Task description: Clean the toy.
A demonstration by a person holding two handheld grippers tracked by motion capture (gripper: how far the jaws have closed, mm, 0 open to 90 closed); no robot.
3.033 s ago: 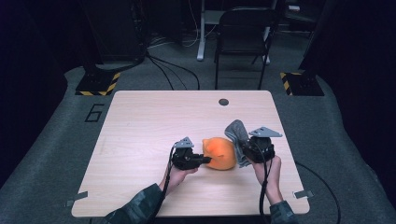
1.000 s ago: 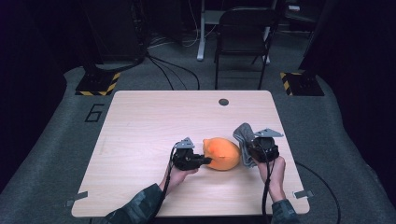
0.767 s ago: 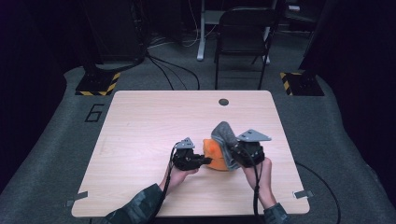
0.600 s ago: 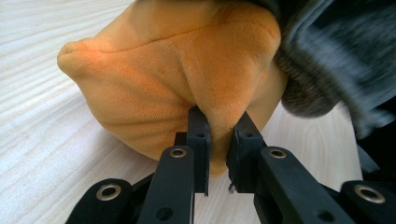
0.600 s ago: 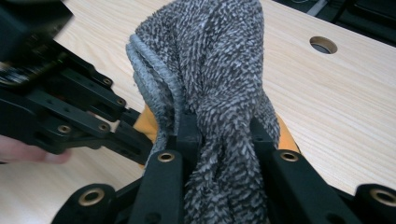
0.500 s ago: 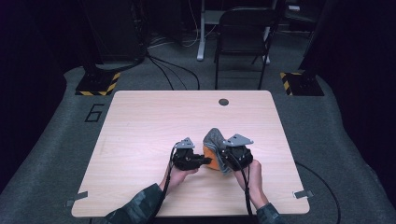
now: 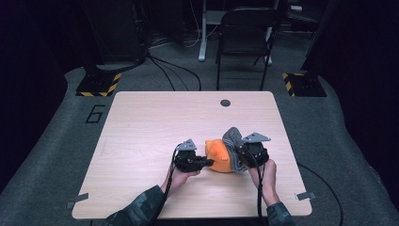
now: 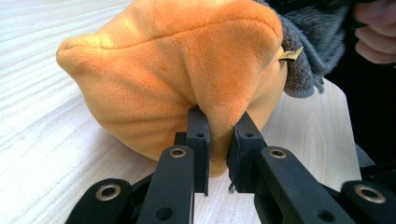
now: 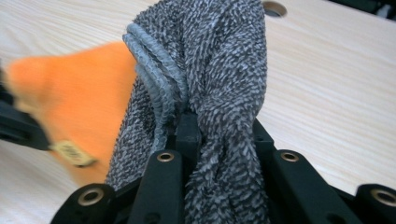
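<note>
On the desk (image 7: pixel 141 141), the left claw (image 8: pixel 219 140) is pinching a fold of an orange plush cloth (image 8: pixel 177 70) while the right claw (image 9: pixel 219 135) is gripping its grey terry side (image 9: pixel 219 60). The left claw's view is revealing a small gold tag (image 8: pixel 290 54). The right view is blurring the orange. The bundle's long axis is running between the claws.

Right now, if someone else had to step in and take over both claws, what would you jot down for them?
Left claw: shut on a fold of the orange plush cloth, holding it near the table's front right.
Right claw: shut on a bunch of the grey fuzzy cloth, lifted against the orange cloth's right side.
Where things are: both cloths sit together on the wooden table, touching; a small tag shows where they meet.
Done: each cloth is gripped.
Left: it looks like the grey cloth is being drawn over or worked against the orange one; that is unfinished, so keep both grips.
</note>
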